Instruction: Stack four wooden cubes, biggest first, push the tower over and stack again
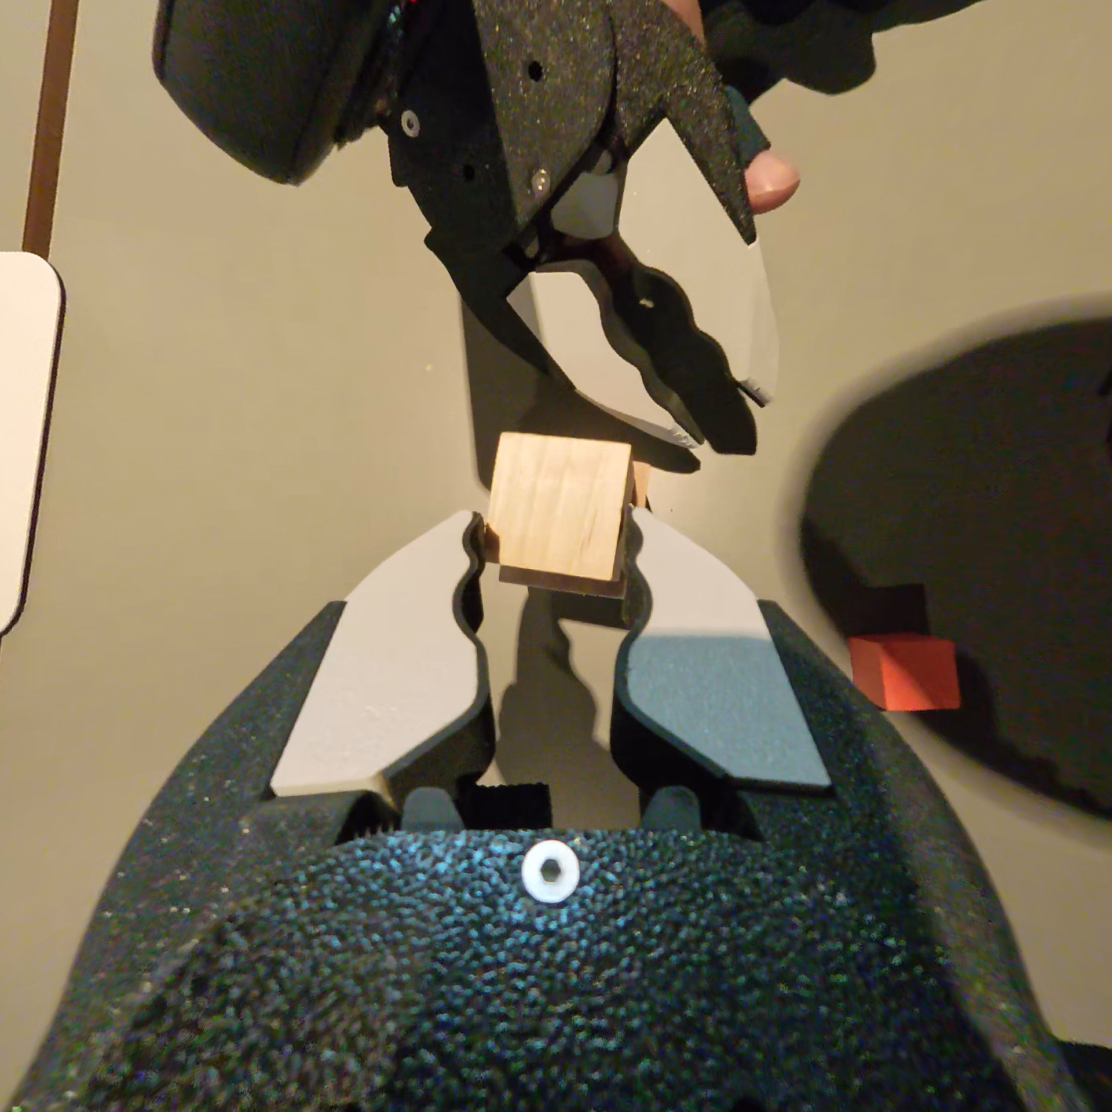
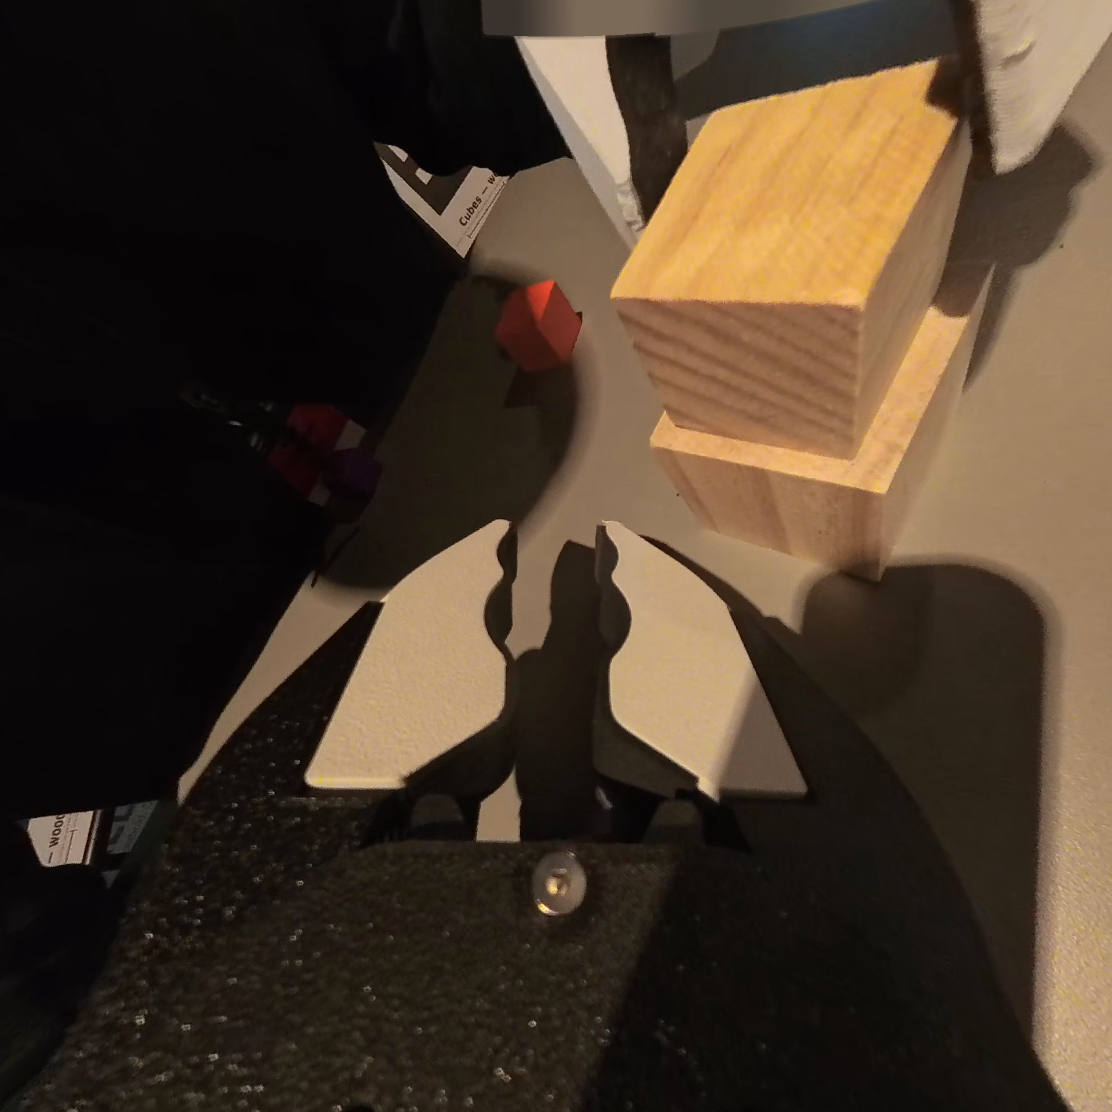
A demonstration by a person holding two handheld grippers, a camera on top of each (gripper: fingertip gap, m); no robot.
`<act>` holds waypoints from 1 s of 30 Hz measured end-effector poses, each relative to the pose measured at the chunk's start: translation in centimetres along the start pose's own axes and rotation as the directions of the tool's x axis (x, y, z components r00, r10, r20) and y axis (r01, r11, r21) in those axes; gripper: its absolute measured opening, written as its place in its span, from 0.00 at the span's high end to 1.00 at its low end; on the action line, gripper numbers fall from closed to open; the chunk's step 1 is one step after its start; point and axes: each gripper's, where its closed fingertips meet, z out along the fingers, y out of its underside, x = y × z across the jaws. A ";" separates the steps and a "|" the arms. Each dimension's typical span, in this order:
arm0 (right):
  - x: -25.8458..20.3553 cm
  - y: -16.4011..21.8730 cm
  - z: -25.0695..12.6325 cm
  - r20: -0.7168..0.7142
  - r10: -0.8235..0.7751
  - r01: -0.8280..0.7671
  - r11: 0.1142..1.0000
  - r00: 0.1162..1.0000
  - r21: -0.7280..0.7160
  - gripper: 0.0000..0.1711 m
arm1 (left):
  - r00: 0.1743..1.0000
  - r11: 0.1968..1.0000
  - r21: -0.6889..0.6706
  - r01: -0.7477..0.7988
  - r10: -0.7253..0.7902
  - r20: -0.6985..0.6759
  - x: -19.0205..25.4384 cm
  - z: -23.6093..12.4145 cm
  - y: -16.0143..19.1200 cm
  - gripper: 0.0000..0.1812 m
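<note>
Left gripper (image 1: 553, 544) clamped on something; right gripper (image 2: 556, 532) slightly parted, empty.

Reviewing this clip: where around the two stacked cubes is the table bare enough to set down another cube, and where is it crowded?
Bare table lies left of the stack, between the upper cube and the white card. Crowded: the left gripper grips the upper cube, the right gripper hovers open beside the bottom cube, and the red cube sits right.

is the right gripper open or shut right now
Open, and empty. In its own wrist view the right gripper shows bare table between its fingertips, beside the two stacked wooden cubes.
</note>
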 end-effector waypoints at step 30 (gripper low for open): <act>-0.2 -1.4 -1.5 -0.112 -0.092 0.109 0.982 0.989 0.154 0.89 | 0.846 0.703 0.707 0.084 -0.424 0.322 -12.7 -4.6 5.9 0.72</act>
